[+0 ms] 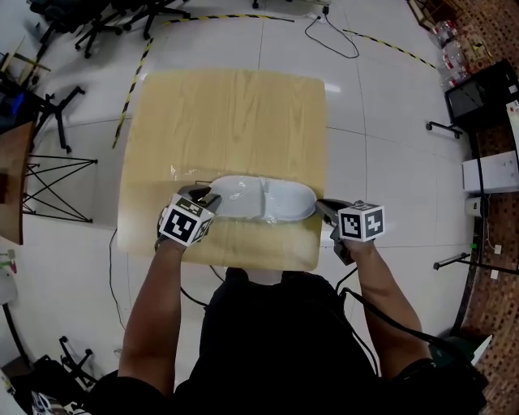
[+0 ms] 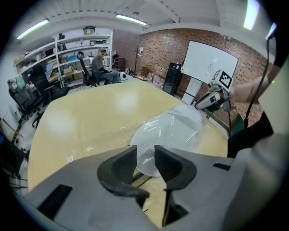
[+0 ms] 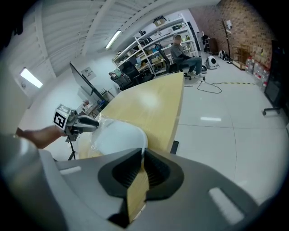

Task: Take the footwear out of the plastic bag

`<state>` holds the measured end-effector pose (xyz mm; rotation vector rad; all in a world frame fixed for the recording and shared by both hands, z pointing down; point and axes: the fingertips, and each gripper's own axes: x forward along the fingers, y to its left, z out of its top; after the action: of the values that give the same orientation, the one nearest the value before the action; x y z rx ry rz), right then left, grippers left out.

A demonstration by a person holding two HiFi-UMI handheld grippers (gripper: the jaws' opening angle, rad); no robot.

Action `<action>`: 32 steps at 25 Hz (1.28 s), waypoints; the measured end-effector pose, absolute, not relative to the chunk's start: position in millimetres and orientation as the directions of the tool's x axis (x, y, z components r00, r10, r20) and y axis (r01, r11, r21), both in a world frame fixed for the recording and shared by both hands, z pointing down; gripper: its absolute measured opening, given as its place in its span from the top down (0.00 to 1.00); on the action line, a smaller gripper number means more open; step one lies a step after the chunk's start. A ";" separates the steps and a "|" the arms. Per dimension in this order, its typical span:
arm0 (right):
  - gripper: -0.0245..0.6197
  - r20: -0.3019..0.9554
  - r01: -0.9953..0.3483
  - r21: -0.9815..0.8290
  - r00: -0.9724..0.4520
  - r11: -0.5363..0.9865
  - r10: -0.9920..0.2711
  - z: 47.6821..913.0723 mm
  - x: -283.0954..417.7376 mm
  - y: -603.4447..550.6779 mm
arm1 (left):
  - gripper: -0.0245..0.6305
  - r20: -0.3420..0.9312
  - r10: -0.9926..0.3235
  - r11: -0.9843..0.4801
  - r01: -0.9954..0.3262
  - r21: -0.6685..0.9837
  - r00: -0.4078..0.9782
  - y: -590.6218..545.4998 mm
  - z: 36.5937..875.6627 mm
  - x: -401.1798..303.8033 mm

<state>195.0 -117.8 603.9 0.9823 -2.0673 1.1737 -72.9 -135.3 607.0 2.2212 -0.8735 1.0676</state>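
Observation:
A white shoe (image 1: 263,198) lies in a clear plastic bag (image 1: 185,173) near the front edge of the wooden table (image 1: 227,113). My left gripper (image 1: 209,194) is at the shoe's left end. In the left gripper view its jaws (image 2: 145,158) stand open, and the bagged shoe (image 2: 171,128) shows through the gap with neither pad pressing on it. My right gripper (image 1: 323,209) is at the shoe's right end. In the right gripper view it (image 3: 141,158) is shut on a thin edge of the bag by the shoe (image 3: 115,135).
The person stands against the table's front edge (image 1: 243,263). Office chairs (image 1: 105,20) stand beyond the far left corner, a folding stand (image 1: 49,186) on the left, a black cabinet (image 1: 482,97) on the right. A cable (image 1: 332,36) and striped tape (image 1: 134,81) lie on the floor.

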 end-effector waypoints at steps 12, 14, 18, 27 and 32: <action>0.96 0.733 -0.816 -0.464 -0.572 0.345 -0.368 595.7 201.5 -129.2 | 0.93 0.807 -0.370 -0.616 -0.772 0.158 0.460 -136.5 605.2 -91.5; 0.96 0.718 -0.803 -0.489 -0.592 0.339 -0.367 593.6 200.0 -129.2 | 0.94 0.815 -0.370 -0.620 -0.772 0.141 0.446 -133.9 605.2 -100.0; 0.80 0.644 -0.723 -0.623 -0.691 0.299 -0.328 592.2 173.2 -127.7 | 0.94 0.814 -0.347 -0.623 -0.763 0.171 0.465 -127.1 607.2 -107.4; 0.74 0.592 -0.665 -0.727 -0.734 0.173 -0.334 604.3 140.3 -146.1 | 0.94 0.817 -0.359 -0.615 -0.773 0.156 0.451 -132.8 607.9 -109.6; 0.83 0.540 -0.624 -0.760 -0.761 0.180 -0.361 595.7 153.7 -138.5 | 0.94 0.818 -0.371 -0.587 -0.794 0.161 0.440 -130.3 606.3 -116.3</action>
<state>153.7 -138.5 595.7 0.9489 -2.2178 1.6134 -116.3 -130.3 606.3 2.1597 -0.9752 1.0360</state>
